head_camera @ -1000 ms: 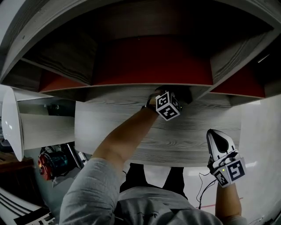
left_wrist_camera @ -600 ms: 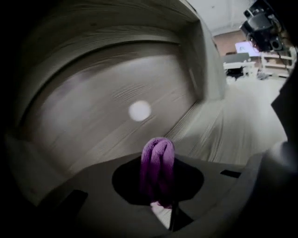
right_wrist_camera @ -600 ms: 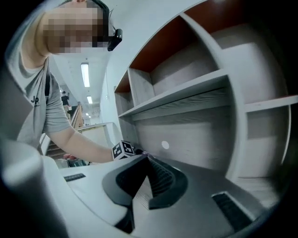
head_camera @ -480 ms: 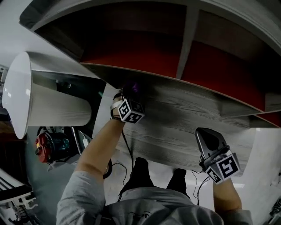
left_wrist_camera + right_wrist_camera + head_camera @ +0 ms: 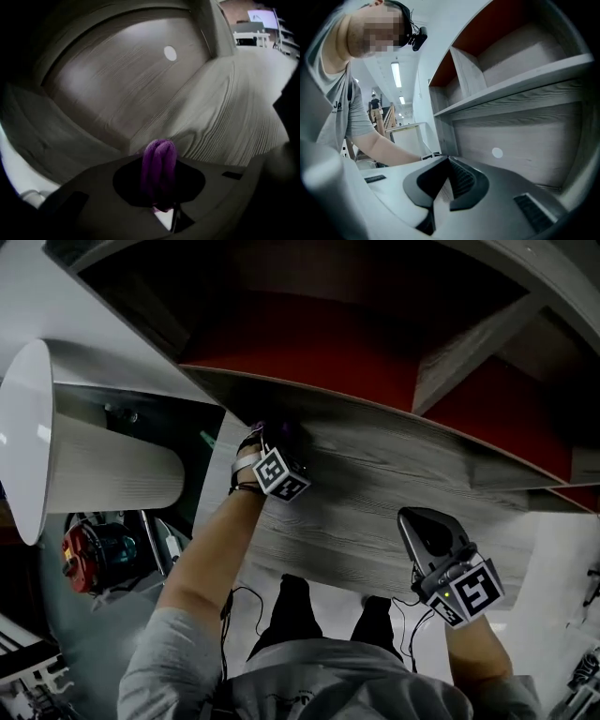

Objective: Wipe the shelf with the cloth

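1. Left gripper point(image 5: 158, 180): we read its fingers as closed on the purple cloth point(image 5: 159, 159). A folded, rounded end of the cloth stands out past the fingertips.

2. Position of the cloth: in the left gripper view, it points at the corner where the grey wood-grain shelf point(image 5: 375, 507) meets an upright panel. We cannot tell whether it touches the board. A white round cap point(image 5: 170, 53) sits on the panel behind.

3. In the head view, the left gripper is at the left end of the shelf board, towards the back and below the red back panel point(image 5: 309, 343). The person's left arm point(image 5: 211, 554) reaches up to it.

4. Right gripper point(image 5: 448, 164): we find its fingers meeting at the tips with nothing between them. Only a thin wedge of light shows lower down.

5. In the head view, the right gripper is over the front part of the same board, towards the right and well apart from the left gripper.

6. A white cylinder point(image 5: 84, 465) lies left of the shelf.
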Demonstrator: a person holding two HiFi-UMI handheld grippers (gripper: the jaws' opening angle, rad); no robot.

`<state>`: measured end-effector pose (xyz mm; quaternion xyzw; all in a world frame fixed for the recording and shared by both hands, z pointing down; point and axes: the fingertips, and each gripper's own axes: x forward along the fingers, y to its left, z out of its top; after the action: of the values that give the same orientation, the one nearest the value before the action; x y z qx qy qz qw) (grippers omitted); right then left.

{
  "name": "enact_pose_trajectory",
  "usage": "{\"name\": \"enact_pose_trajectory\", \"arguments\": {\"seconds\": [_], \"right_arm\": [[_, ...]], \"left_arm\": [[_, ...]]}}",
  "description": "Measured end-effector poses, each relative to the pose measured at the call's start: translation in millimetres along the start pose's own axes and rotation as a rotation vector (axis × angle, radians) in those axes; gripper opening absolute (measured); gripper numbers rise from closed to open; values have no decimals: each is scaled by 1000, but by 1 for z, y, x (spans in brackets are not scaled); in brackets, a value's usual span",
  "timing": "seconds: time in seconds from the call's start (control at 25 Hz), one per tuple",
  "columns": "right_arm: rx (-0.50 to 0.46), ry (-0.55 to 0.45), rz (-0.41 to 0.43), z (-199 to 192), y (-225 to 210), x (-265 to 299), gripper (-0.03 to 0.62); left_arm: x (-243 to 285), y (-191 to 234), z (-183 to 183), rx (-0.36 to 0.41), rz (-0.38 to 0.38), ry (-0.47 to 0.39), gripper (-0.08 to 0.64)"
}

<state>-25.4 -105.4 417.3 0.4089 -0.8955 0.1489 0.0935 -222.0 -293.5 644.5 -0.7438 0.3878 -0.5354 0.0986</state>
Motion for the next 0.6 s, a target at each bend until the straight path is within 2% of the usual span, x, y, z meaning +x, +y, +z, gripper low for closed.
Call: {"name": "enact_pose_trajectory", "arguments": {"seconds": [0.12,0.28,0.4,0.48,0.6], "right_arm": [[44,-33,-60,-8,-24,-44,21],[97,-76,-177,-29,-67,-130,21],[146,-97,-271,-48,-106,-207,21],[166,-106,-326,-61,-122,-256,21],[181,-135,-403,-74,-136,-312,21]], "left_arm": [[-7,-57,64,12,-114,-42,74],[-24,-173,187,117,-266,-146,74],[-42,-263,277,196,-349,-229,75],[-52,-309,319,229,-394,-264,75],[-63,-348,351,264,-436,-288,75]]}}
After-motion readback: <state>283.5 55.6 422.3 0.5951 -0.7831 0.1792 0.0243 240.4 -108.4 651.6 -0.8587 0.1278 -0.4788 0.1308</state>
